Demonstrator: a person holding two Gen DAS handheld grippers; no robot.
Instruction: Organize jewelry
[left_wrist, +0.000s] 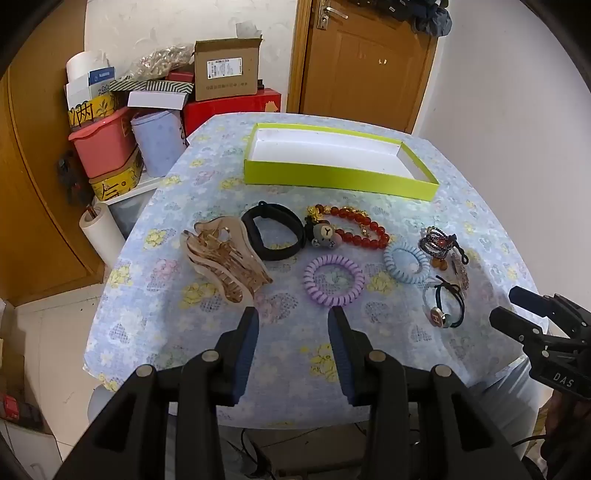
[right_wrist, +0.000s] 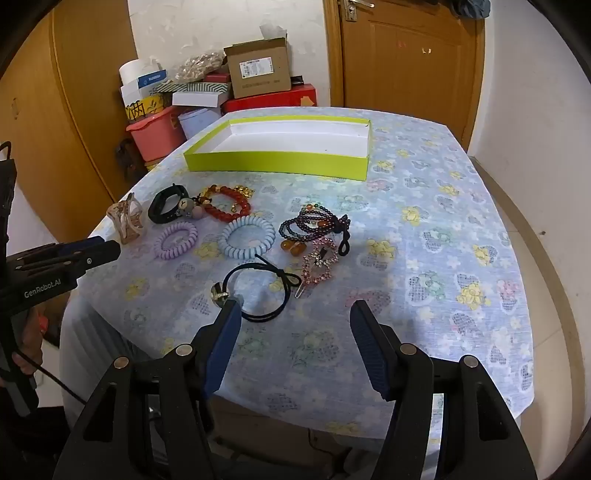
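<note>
left gripper: jaws apart with nothing between the blue pads, tilted down over the near edge of the table, just short of the tan hair claw and the purple coil tie.
right gripper: jaws spread wide and empty, tilted down over the near table edge; its left pad stands next to the black elastic hair tie, though contact cannot be told.
black elastic hair tie: nearest piece, lying flat with a round charm at its near end; the charm's face reads clearly only in the left wrist view.
pink rhinestone clip: just beyond the tie; plain in the right wrist view, a thin sliver in the left.
dark bead bracelet: coiled, with amber drops beside it.
blue coil tie: between the dark beads and the purple coil tie.
red bead bracelet: behind the coils, touching a bear-face charm.
black band: left of the bear.
tan hair claw: far left of the row; large in the left wrist view, small in the right.
green tray: at the far side of the floral tablecloth, white inside, nothing in it, well apart from the jewelry.
each view only: each shows the other gripper at its side edge; the right wrist view also shows a hand on the handle.
</note>
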